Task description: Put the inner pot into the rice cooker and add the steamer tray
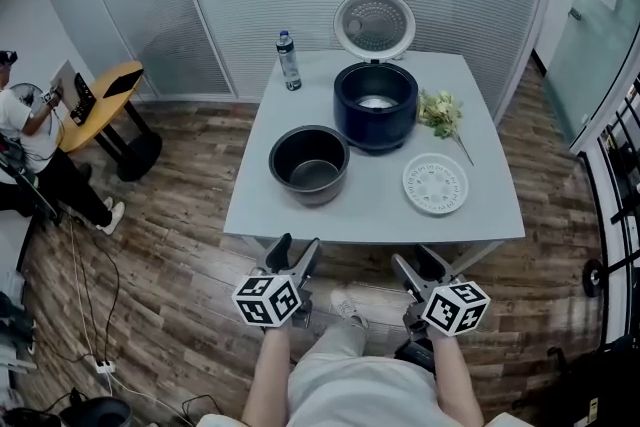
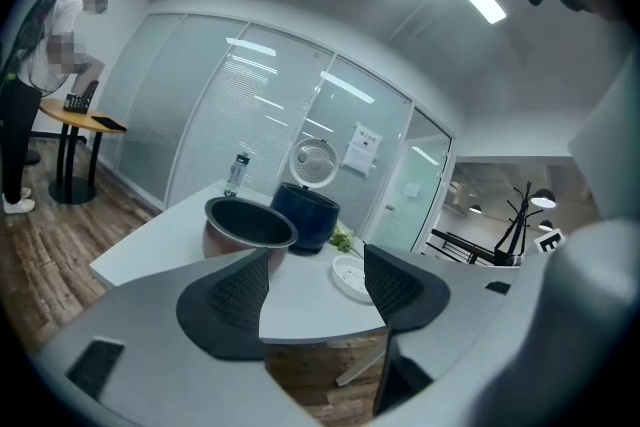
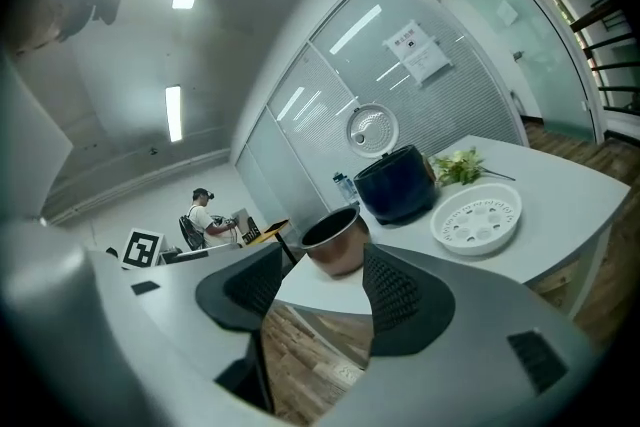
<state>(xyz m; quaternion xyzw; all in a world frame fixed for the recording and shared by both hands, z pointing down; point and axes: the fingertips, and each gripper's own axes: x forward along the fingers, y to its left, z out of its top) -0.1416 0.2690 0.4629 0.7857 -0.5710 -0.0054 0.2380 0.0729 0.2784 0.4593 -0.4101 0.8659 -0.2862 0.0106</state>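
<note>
I hold the left gripper (image 1: 293,255) and right gripper (image 1: 419,265) short of the table (image 1: 380,215), jaws apart, empty, ready for the pot (image 1: 309,162).

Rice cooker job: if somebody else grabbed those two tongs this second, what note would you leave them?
Tongs: left tongs and right tongs are both open and empty, held just short of the near edge of the table.
Things: the inner pot stands on the table, left of and nearer than the rice cooker, whose lid is up. The steamer tray lies on the table to the cooker's near right.
Done: nothing yet.
Left: put the pot into the cooker, then add the tray.
</note>
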